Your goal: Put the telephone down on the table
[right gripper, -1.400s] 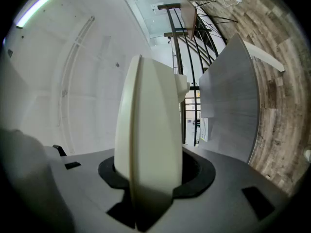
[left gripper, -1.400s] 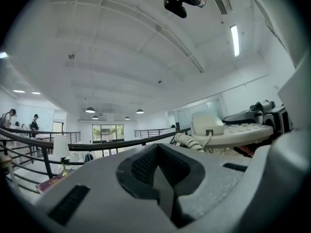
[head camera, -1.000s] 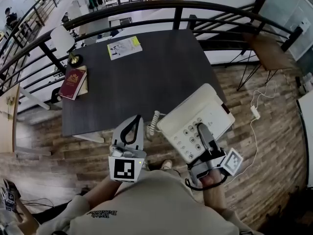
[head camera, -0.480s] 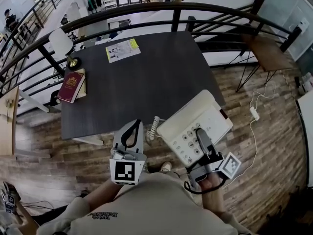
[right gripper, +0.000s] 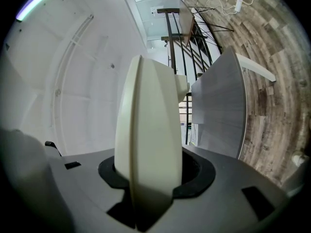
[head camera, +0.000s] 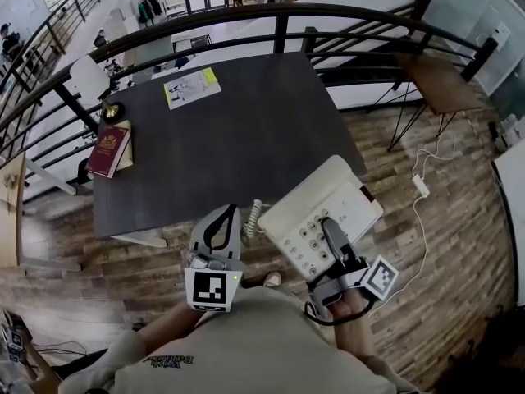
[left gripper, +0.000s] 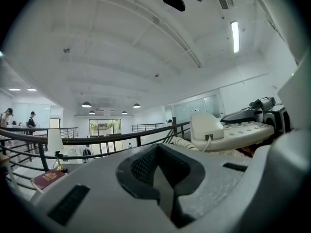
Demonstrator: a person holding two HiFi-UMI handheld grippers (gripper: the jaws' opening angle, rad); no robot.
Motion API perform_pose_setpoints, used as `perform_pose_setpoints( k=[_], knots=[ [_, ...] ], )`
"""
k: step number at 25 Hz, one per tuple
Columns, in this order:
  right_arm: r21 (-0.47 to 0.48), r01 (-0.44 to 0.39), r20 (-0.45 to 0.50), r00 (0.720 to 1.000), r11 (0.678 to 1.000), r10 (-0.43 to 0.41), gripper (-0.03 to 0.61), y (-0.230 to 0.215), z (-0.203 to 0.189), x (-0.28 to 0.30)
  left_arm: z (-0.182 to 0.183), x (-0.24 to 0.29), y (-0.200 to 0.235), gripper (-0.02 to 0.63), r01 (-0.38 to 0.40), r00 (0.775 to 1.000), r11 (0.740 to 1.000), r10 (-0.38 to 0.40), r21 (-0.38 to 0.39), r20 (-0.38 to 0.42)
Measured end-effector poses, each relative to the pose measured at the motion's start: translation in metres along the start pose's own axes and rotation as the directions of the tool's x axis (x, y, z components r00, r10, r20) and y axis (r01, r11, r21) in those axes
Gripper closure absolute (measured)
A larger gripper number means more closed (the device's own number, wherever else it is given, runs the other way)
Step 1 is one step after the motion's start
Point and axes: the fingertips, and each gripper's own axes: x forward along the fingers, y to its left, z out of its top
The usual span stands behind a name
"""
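A cream telephone (head camera: 328, 203) with grey buttons hangs in the air at the near right corner of the dark table (head camera: 230, 138), tilted. My right gripper (head camera: 328, 230) is shut on its near edge, one finger lying across the keypad. In the right gripper view the telephone (right gripper: 148, 130) stands edge-on, pinched between the jaws of the right gripper (right gripper: 148, 188). Its coiled cord (head camera: 256, 216) hangs on the left side. My left gripper (head camera: 221, 216) is shut and empty beside the cord. The left gripper view shows the left gripper (left gripper: 163, 178) with jaws meeting, and the telephone (left gripper: 228, 130) to its right.
On the table's far left lie a red book (head camera: 108, 148), a small brass lamp (head camera: 107, 109) and a printed sheet (head camera: 190, 87). A black railing (head camera: 246, 16) curves behind the table. A white cable with an adapter (head camera: 420, 185) lies on the wooden floor at right.
Both grippers and the telephone have shifted a little along the table's near edge. The right grip on the telephone is unchanged and the left gripper stays shut.
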Motion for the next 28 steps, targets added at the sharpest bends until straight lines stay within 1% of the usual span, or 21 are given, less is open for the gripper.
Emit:
perform_pose_setpoints(
  k=[2, 4, 7, 14, 19, 23, 28],
  knots=[
    [0.003, -0.001, 0.003, 1.000, 1.000, 0.001, 0.388, -0.002, 0.001, -0.002, -0.001, 0.001, -0.004, 0.609, 0.011, 1.000, 1.000, -0.011, -0.006, 0.005],
    [0.006, -0.006, 0.007, 1.000, 1.000, 0.006, 0.388, -0.004, 0.004, -0.004, -0.005, 0.004, -0.008, 0.609, 0.017, 1.000, 1.000, -0.017, -0.024, -0.008],
    [0.007, -0.012, 0.010, 1.000, 1.000, 0.012, 0.388, -0.003, 0.020, -0.015, -0.007, 0.011, -0.022, 0.609, 0.003, 0.999, 0.999, -0.004, -0.040, -0.032],
    [-0.015, -0.027, -0.008, 1.000, 1.000, 0.027, 0.388, -0.002, 0.039, -0.023, -0.001, 0.013, -0.040, 0.609, -0.019, 1.000, 1.000, 0.019, -0.019, 0.003],
    [-0.032, -0.045, -0.022, 0.999, 0.999, 0.044, 0.388, 0.000, 0.043, -0.022, -0.004, 0.013, -0.048, 0.609, -0.008, 1.000, 1.000, 0.008, -0.016, 0.001],
    [-0.035, -0.043, -0.017, 0.999, 0.998, 0.042, 0.388, -0.003, 0.054, -0.013, -0.003, 0.029, -0.051, 0.609, 0.011, 1.000, 1.000, -0.011, -0.020, 0.003],
    [-0.061, -0.031, -0.012, 0.999, 0.998, 0.030, 0.388, -0.010, 0.071, 0.004, -0.006, 0.062, -0.045, 0.609, 0.030, 0.999, 0.999, -0.030, -0.012, 0.016]
  ],
)
